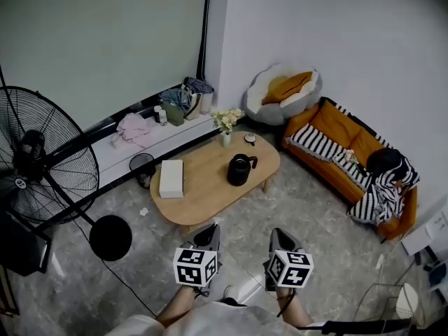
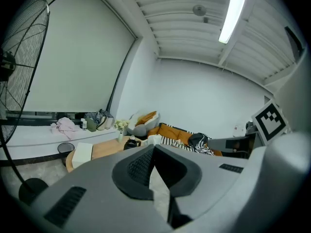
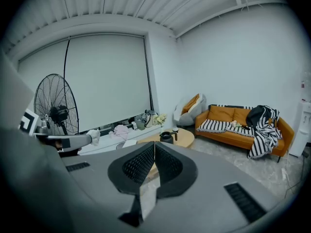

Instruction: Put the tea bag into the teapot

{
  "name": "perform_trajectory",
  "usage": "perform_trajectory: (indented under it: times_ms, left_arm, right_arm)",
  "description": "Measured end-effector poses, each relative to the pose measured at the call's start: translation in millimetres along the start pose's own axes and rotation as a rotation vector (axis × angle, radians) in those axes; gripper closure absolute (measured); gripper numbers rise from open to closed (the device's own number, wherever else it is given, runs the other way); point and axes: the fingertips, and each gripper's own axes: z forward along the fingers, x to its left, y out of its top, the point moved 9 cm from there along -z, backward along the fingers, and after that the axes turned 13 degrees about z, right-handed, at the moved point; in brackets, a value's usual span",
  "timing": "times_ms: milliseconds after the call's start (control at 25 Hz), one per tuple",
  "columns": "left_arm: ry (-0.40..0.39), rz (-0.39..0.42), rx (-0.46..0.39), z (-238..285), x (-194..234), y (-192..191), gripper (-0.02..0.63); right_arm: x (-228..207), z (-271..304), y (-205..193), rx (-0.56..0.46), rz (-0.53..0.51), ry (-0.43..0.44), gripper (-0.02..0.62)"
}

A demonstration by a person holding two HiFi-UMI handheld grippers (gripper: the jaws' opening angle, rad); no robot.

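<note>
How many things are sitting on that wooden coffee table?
4: a white box at its left end, a black teapot right of centre, a flower vase and a small round item along the far edge.

The teapot [image 1: 240, 170] is dark, nearly black, with a rounded body and a curved handle that sticks out on its right in the head view. It stands upright on the oval wooden table [image 1: 206, 184], on the right half of the top and back from the near edge. The left gripper view shows it as a small dark shape [image 2: 131, 142] and the right gripper view [image 3: 167, 137] shows it upright too. The tea bag is too small to make out.
</note>
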Motion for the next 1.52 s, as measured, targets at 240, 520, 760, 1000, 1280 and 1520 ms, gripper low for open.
perform_trajectory:
  times_ms: [240,520,760,1000,1280,1520]
  left_arm:
    - [-0.004,0.006,0.008,47.9,-4.2,10.3,0.589]
    - [0.015,0.026,0.029,90.2,-9.3,23.0,0.589]
    - [0.031,0.041,0.018,111.4,-10.9,27.8,0.589]
    - [0.059,0.017,0.058,127.1,-8.7,24.4,0.589]
    - [0.056,0.003,0.082,155.6,3.2,19.4,0.589]
    - [0.058,-0.003,0.056,199.9,24.8,30.2,0.589]
  right_arm:
    - [-29.6,29.6,20.8,0.007,0.019,-0.004,0.561]
    - [-59.4,66.2,43.0,0.008,0.044,0.019,0.561]
    - [-82.8,93.6,49.9,0.023,0.063,0.039,0.561]
    - [-92.3,109.5,49.8,0.079,0.067,0.059,0.561]
    - [-105.3,132.5,56.1,0.100,0.068,0.039,0.561]
    - [-116.8,169.2,80.4,0.080,0.053,0.023,0.561]
